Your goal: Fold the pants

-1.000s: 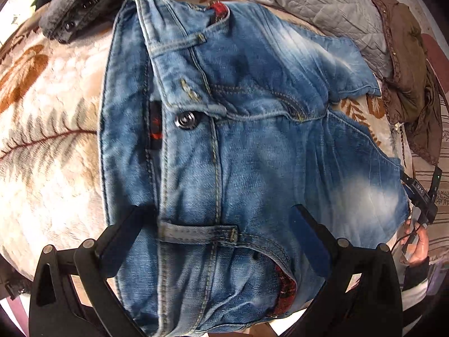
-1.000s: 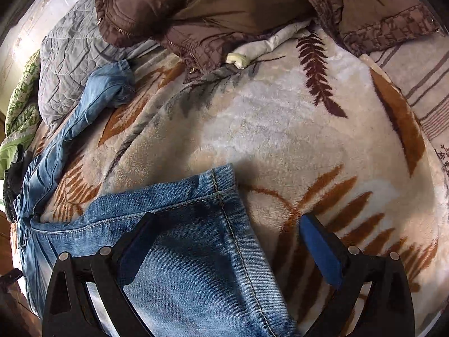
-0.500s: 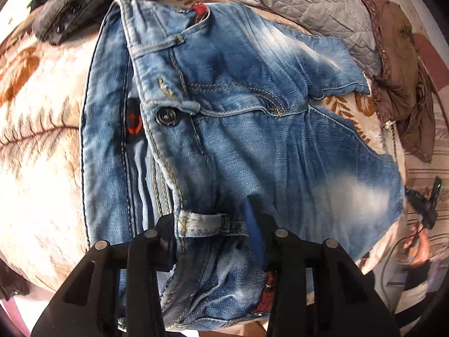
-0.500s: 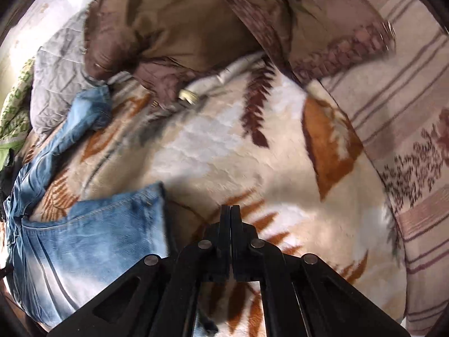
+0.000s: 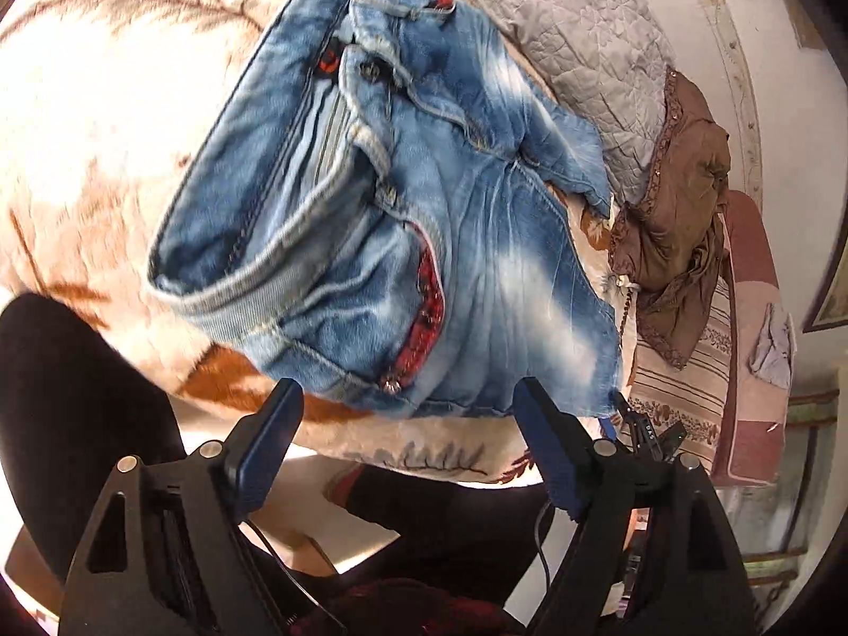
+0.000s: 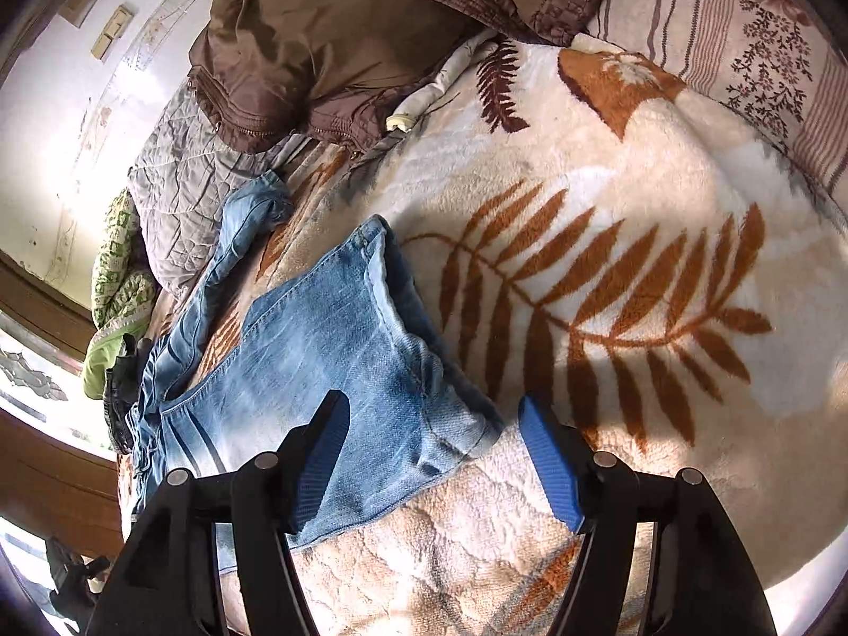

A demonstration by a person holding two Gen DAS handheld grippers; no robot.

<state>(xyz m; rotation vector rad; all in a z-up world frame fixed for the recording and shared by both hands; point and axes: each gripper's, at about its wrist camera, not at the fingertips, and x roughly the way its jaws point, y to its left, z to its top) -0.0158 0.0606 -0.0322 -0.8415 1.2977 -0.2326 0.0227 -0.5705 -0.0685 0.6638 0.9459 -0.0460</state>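
Note:
Light blue jeans (image 5: pixel 403 201) lie on a cream blanket with rust fern print (image 5: pixel 95 122). In the left wrist view the waistband end faces me, fly open, red lining showing at a pocket. My left gripper (image 5: pixel 408 424) is open and empty, pulled back just past the jeans' near edge. In the right wrist view one leg's hem end (image 6: pixel 371 328) lies flat, the other leg (image 6: pixel 233 244) stretches away to the left. My right gripper (image 6: pixel 429 434) is open, its left finger over the hem, holding nothing.
A brown garment (image 6: pixel 328 42) and a grey quilted cover (image 6: pixel 180 169) are heaped at the blanket's far side. A green patterned cloth (image 6: pixel 116 275) lies at the far left. A striped floral sheet (image 6: pixel 752 32) borders the blanket. The bed edge is right below my left gripper.
The left gripper was shut on the waistband, has let go and drawn back off the bed edge. The right gripper went from shut to open, and the leg hem lies shifted.

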